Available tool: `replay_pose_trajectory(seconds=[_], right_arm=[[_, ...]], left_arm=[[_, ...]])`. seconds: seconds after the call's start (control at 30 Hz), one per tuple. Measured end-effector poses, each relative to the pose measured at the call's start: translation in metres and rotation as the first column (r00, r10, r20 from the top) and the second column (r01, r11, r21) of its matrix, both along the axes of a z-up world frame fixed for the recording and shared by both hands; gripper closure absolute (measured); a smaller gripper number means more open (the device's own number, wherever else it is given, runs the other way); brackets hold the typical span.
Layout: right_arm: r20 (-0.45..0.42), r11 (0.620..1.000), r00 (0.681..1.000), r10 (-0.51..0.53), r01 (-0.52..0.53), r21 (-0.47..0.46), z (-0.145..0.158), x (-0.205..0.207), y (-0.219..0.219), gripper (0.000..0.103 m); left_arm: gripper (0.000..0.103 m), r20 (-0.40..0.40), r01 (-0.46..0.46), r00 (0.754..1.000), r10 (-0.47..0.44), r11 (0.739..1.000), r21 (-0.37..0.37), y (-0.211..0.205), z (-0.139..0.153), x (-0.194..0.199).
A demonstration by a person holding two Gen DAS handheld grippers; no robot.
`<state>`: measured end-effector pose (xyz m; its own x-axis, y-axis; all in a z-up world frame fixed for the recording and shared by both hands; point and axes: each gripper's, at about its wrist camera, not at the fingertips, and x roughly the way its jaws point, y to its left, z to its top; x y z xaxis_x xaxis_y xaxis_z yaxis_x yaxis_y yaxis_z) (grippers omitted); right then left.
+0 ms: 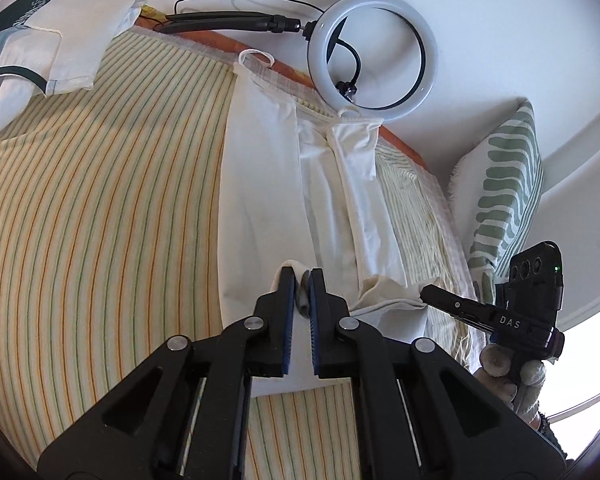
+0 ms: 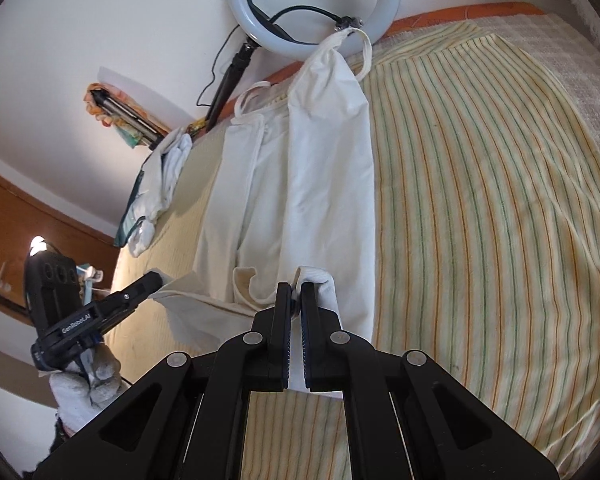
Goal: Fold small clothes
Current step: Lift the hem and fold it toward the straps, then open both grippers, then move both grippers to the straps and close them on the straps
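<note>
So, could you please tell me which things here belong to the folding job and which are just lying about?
Job:
- white garment
- left gripper, shut on its hem
- right gripper, shut on its hem
- striped sheet

Lying about:
- ring light
- green-patterned cushion
- folded clothes pile

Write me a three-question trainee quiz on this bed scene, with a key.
1. True or false: both grippers, left and right, are shut on the white garment's near hem.
2. What does the garment lie on? A) bare floor B) striped bedspread C) wooden table
3. Fill in: a ring ____ leans on the wall beyond the garment's straps.

Key: 1 true; 2 B; 3 light.
</note>
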<state>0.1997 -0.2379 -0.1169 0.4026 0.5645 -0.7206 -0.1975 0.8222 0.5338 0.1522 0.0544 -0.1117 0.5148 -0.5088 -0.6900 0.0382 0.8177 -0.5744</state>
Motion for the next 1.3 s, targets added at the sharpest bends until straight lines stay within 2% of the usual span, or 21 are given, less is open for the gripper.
replay_pose_trajectory(seconds=[0.07,0.1,0.13,0.2,0.23,0.27,0.37,0.47,0.57,0.67,0.73,0.83,0.87,1.0,1.13,1.3], right_arm=[[0.0,1.0,1.0,-0.003,0.003,-0.009,-0.002,0.004,-0.001,0.099],[0.006,1.0,1.0,-0.004,0.005,-0.02,-0.002,0.006,-0.001,0.098],[0.008,1.0,1.0,-0.007,0.007,-0.03,-0.002,0.007,-0.001,0.096],[0.006,1.0,1.0,-0.007,0.007,-0.031,0.0,0.011,-0.004,0.091],[0.013,1.0,1.0,-0.014,0.015,-0.026,0.001,0.012,-0.006,0.082],[0.029,0.999,0.999,-0.028,0.029,-0.031,0.004,0.011,-0.008,0.078],[0.072,0.998,0.997,-0.018,0.023,-0.066,0.01,0.006,-0.008,0.078],[0.108,0.994,0.993,0.054,-0.043,-0.099,0.013,-0.003,0.005,0.078],[0.134,0.975,0.979,0.155,-0.13,-0.179,0.01,-0.014,0.028,0.078],[0.127,0.952,0.97,0.208,-0.171,-0.253,0.001,-0.019,0.046,0.078],[0.118,0.94,0.971,0.206,-0.163,-0.301,-0.006,-0.017,0.051,0.078],[0.115,0.918,0.978,0.175,-0.119,-0.378,-0.014,-0.013,0.051,0.078],[0.116,0.912,0.98,0.163,-0.105,-0.396,-0.015,-0.012,0.05,0.082],[0.13,0.899,0.984,0.12,-0.052,-0.434,-0.013,-0.008,0.042,0.083],[0.153,0.922,0.983,0.099,-0.033,-0.387,-0.002,-0.004,0.032,0.081],[0.203,0.931,0.975,0.09,-0.01,-0.366,0.012,0.005,0.028,0.081]], left_arm=[[0.099,0.005,-0.006,1.0,0.006,1.0,0.028,-0.001,0.0,0.001],[0.095,0.006,-0.012,1.0,0.012,0.999,0.039,0.0,0.001,0.001],[0.083,0.007,-0.021,1.0,0.021,0.999,0.044,0.002,0.001,0.001],[0.068,0.023,-0.046,0.999,0.045,0.998,0.036,0.008,0.005,-0.002],[0.068,0.035,-0.057,0.998,0.055,0.998,0.035,0.01,0.007,-0.004],[0.068,0.046,-0.066,0.997,0.064,0.997,0.04,0.012,0.009,-0.005],[0.068,0.076,-0.064,0.995,0.059,0.996,0.064,0.015,0.015,-0.01],[0.068,0.083,0.002,0.996,-0.009,0.996,0.086,0.005,0.015,-0.017],[0.071,0.059,0.101,0.992,-0.109,0.986,0.136,-0.018,0.005,-0.019],[0.072,0.018,0.14,0.989,-0.146,0.974,0.18,-0.034,-0.011,-0.015],[0.072,0.002,0.122,0.992,-0.125,0.975,0.188,-0.036,-0.018,-0.008],[0.072,0.007,0.051,0.998,-0.055,0.964,0.263,-0.034,-0.023,0.001],[0.072,0.007,0.036,0.999,-0.039,0.963,0.268,-0.033,-0.024,0.002],[0.072,0.02,-0.004,1.0,-0.004,0.937,0.35,-0.034,-0.027,0.006],[0.072,0.039,-0.039,0.999,0.026,0.923,0.382,-0.025,-0.025,0.005],[0.072,0.058,-0.049,0.998,0.03,0.935,0.351,-0.016,-0.013,0.011]])
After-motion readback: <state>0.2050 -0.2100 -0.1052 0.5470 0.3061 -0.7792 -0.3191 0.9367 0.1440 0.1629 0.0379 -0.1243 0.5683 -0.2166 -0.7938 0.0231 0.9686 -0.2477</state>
